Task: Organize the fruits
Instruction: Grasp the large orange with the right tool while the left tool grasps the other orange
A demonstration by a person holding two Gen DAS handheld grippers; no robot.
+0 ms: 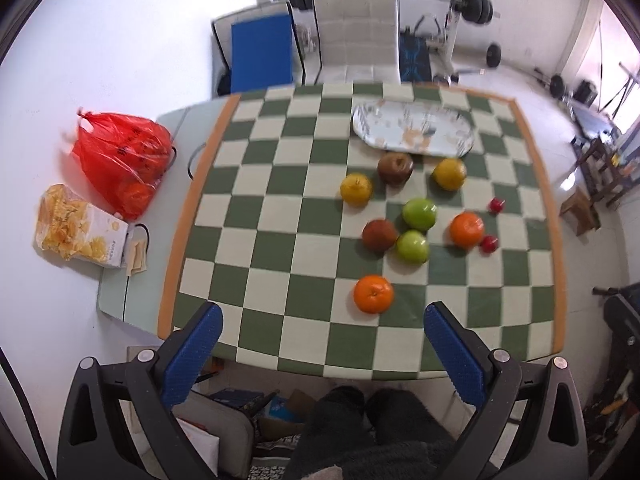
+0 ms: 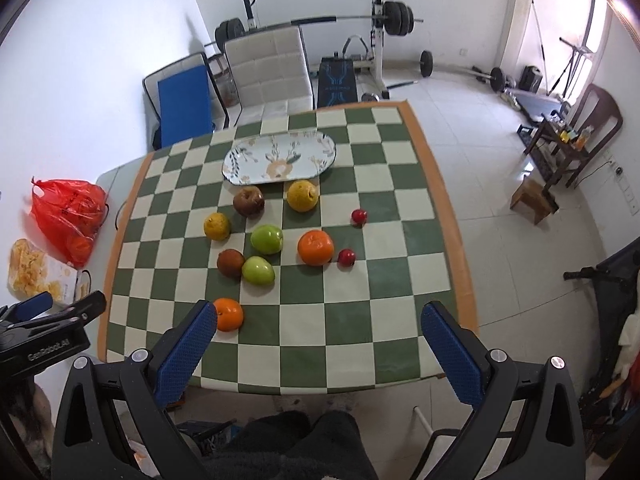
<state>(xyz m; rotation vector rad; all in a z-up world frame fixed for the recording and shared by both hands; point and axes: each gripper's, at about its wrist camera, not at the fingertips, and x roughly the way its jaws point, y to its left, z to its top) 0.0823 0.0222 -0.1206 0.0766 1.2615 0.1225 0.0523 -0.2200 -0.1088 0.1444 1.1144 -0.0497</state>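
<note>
Fruit lies loose on a green-and-cream checkered tablecloth point(image 1: 280, 208) point(image 2: 360, 320). An oval floral plate point(image 1: 414, 128) point(image 2: 280, 156) sits bare at the far side. Near it are two yellow fruits point(image 1: 355, 189) point(image 2: 303, 196), two brown ones point(image 1: 395, 168) point(image 2: 231, 263), two green apples point(image 1: 419, 213) point(image 2: 267, 239), two oranges point(image 1: 373, 293) point(image 2: 228, 314) and two small red fruits point(image 1: 489, 243) point(image 2: 359, 216). My left gripper point(image 1: 322, 320) is open, high above the near table edge. My right gripper point(image 2: 320, 316) is open too, with nothing in it.
A red plastic bag point(image 1: 120, 160) point(image 2: 68, 216) and a box of chips point(image 1: 76, 228) point(image 2: 36, 272) lie left of the cloth. A padded chair point(image 1: 356, 36) point(image 2: 268, 68) and gym weights stand behind the table. The person's dark-clad knees point(image 1: 360, 412) are below the near edge.
</note>
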